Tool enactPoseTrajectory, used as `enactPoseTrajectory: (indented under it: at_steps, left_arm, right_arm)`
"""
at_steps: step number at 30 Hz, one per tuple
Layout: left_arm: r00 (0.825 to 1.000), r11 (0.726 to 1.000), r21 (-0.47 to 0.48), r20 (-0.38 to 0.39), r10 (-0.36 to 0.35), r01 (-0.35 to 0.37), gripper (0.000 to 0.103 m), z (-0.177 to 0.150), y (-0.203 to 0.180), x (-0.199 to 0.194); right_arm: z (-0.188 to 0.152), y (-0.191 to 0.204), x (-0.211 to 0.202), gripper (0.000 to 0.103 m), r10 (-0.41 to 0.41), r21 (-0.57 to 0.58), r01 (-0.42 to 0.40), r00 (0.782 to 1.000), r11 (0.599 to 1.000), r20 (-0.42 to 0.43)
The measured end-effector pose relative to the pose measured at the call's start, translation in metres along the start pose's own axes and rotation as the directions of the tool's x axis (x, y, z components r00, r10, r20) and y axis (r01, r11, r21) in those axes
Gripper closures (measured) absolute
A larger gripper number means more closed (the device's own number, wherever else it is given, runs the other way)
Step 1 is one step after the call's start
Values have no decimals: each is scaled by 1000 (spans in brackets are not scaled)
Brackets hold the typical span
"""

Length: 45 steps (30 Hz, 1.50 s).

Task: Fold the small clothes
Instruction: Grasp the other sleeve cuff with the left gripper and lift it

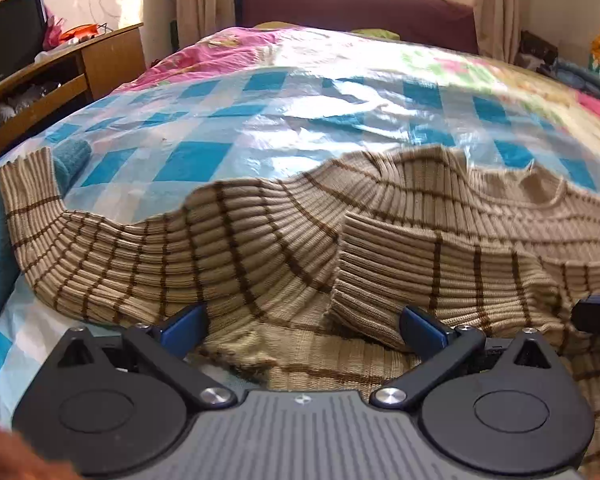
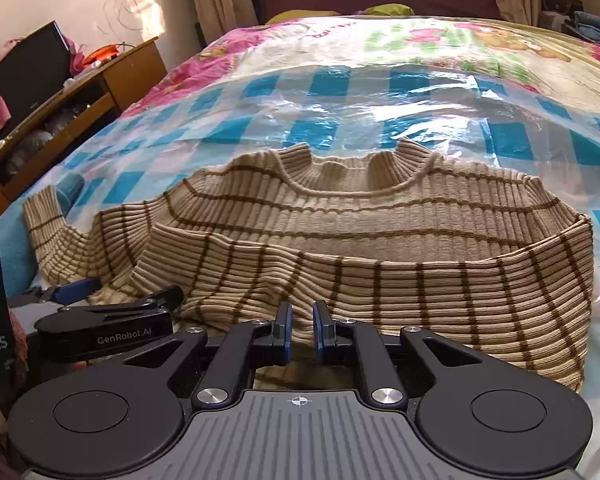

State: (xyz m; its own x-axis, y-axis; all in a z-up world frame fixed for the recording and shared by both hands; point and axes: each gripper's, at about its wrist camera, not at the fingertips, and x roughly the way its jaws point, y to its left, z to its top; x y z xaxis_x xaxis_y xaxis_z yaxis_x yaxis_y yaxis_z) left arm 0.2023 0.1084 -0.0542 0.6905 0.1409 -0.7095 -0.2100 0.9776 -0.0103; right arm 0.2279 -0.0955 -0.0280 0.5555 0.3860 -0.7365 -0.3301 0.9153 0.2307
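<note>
The sweater (image 2: 340, 240) lies on the bed (image 2: 260, 92); we see the left gripper (image 1: 304, 322) spread wide and the right gripper (image 2: 300, 330) nearly closed on its hem.

Both wrist views low, close, facing headboard; shared sweater (image 1: 300, 240).

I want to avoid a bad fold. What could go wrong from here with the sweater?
The left tongs are wide open over bunched knit, so they may pinch several layers of the sweater together. The left sleeve lies stretched away towards the bed edge and may be left out. The plastic sheet looks slippery; the sweater may slide when pulled.
</note>
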Motion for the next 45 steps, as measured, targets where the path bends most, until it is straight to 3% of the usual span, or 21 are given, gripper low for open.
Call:
enactPoseTrajectory:
  at_steps: [4, 9, 13, 17, 18, 21, 24, 32, 37, 40, 42, 45]
  left_arm:
    - [995, 998, -45, 91, 43, -39, 0, 9, 34, -27]
    - [968, 979, -93, 159, 195, -182, 0, 28, 105, -45]
    - [931, 939, -156, 155, 331, -308, 0, 43, 166, -37]
    - [925, 912, -238, 100, 366, -335, 15, 48, 208, -17]
    - [926, 908, -253, 90, 366, -334, 21, 48, 214, -12]
    - [927, 901, -291, 98, 362, -321, 23, 49, 223, -1]
    - [924, 901, -290, 113, 366, -321, 33, 55, 223, 1]
    - [933, 904, -307, 111, 343, -296, 37, 70, 233, 17]
    - [927, 904, -305, 127, 352, -301, 61, 69, 233, 17]
    - [942, 911, -341, 154, 299, -233, 93, 66, 237, 8]
    - [953, 913, -362, 159, 258, -187, 94, 67, 236, 5]
    - [961, 933, -320, 165, 223, -162, 94, 71, 223, 2]
  right_arm:
    - [0, 12, -6, 89, 35, -20, -35, 999, 999, 16]
    - [-2, 29, -5, 89, 80, -40, -80, 997, 996, 14]
    - [-5, 42, 1, 89, 127, -36, -127, 992, 991, 1]
    - [-7, 52, 7, 89, 166, -36, -167, 986, 985, -17]
    - [-7, 54, 8, 89, 174, -34, -174, 985, 984, -22]
    - [-7, 58, 11, 89, 193, -29, -194, 981, 981, -29]
    - [-7, 59, 12, 89, 206, -24, -207, 978, 978, -35]
    - [-10, 57, 13, 89, 216, 0, -217, 975, 976, -45]
    - [-10, 58, 12, 89, 214, 3, -214, 976, 977, -45]
    - [-10, 58, 11, 89, 215, 10, -215, 976, 977, -41]
    - [-9, 57, 10, 89, 216, 16, -215, 976, 976, -34]
    - [-8, 53, 5, 89, 220, 32, -219, 975, 975, -22]
